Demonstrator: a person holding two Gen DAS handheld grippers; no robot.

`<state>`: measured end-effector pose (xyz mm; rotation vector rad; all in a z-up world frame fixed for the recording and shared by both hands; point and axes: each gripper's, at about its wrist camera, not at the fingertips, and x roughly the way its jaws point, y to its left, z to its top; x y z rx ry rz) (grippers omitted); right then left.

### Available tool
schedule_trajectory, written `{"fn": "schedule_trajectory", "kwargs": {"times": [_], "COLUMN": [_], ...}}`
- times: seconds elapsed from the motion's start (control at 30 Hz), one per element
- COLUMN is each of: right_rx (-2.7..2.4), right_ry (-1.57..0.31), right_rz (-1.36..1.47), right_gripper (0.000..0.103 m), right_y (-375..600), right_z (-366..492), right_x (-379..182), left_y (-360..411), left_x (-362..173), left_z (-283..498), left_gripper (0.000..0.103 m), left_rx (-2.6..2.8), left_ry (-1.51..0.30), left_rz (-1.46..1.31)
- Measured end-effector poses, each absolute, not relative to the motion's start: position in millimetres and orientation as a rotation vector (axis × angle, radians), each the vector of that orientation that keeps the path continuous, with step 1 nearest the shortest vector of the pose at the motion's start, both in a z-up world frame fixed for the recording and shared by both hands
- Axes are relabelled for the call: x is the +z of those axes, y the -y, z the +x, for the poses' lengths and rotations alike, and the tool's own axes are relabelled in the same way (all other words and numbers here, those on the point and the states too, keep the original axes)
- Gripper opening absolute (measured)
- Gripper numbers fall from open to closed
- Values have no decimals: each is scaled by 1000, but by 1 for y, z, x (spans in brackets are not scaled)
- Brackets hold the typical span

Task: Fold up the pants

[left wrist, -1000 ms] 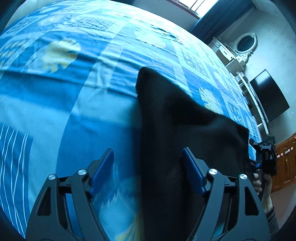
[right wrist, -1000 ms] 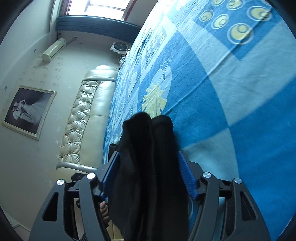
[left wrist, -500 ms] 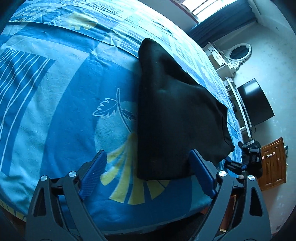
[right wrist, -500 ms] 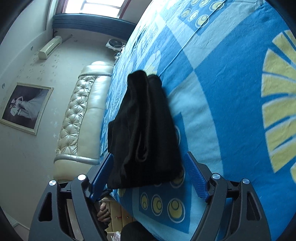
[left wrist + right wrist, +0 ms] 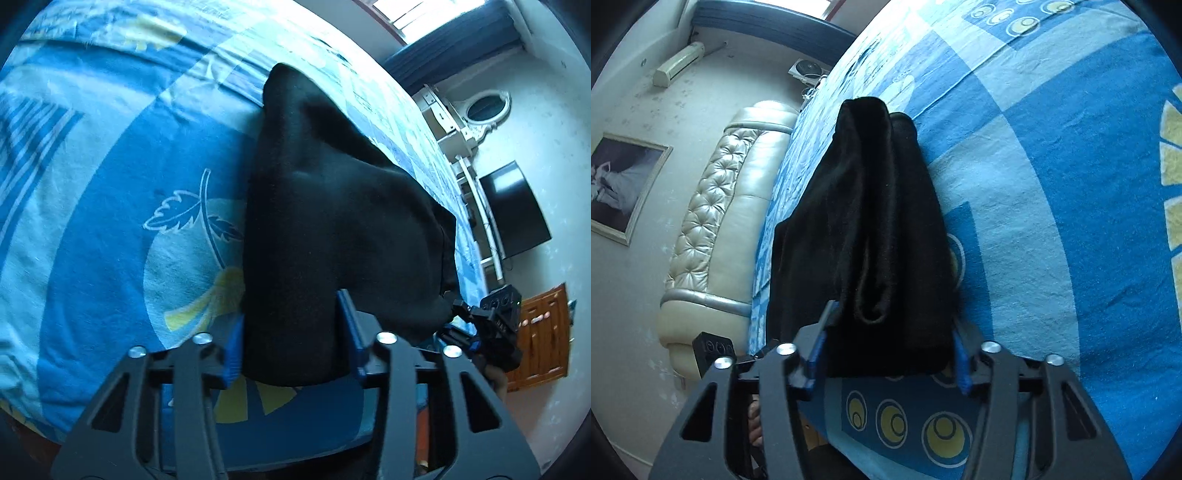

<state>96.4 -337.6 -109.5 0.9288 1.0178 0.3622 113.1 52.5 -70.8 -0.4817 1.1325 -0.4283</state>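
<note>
The black pants (image 5: 332, 206) lie folded into a thick stack on the blue patterned bedsheet (image 5: 92, 221), near the bed's front edge. My left gripper (image 5: 291, 332) has its blue pads closed against the near left end of the stack. My right gripper (image 5: 890, 339) is closed on the near right end of the pants (image 5: 875, 221), with folded layers bunched between its pads. The right gripper also shows at the right in the left wrist view (image 5: 491, 325).
The bedsheet (image 5: 1052, 184) stretches far around the pants. A padded cream headboard (image 5: 713, 229) is to the left in the right wrist view. A white dresser with an oval mirror (image 5: 480, 110), a black TV (image 5: 517, 210) and a wooden cabinet (image 5: 543, 332) stand beyond the bed.
Both grippers were open around the ends of the pants half a second ago. Both have moved in and closed on the near edge of the stack.
</note>
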Motion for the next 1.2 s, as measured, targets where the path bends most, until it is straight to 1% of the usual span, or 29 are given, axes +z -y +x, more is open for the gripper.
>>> {"fn": "schedule_trajectory", "kwargs": {"times": [0.03, 0.13, 0.23, 0.6, 0.8, 1.2], "right_rx": [372, 387, 402, 418, 419, 435], "right_ry": [-1012, -1002, -1006, -1050, -1053, -1042], "right_rz": [944, 943, 948, 940, 985, 985], "right_gripper": [39, 36, 35, 35, 35, 35], "right_y": [340, 341, 341, 343, 350, 353], "right_z": [95, 92, 89, 68, 72, 66], "right_x": [-109, -103, -100, -109, -128, -130], "left_y": [-52, -50, -50, -47, -50, -49], "left_x": [-68, -61, -57, -58, -69, -71], "left_z": [112, 109, 104, 87, 88, 85], "left_gripper": [34, 30, 29, 29, 32, 35], "left_rx": [-426, -421, -414, -399, -405, -416], "left_ry": [-1131, -1134, -1140, -1139, -1126, -1105], "left_rz": [-472, -466, -458, -351, -343, -336]}}
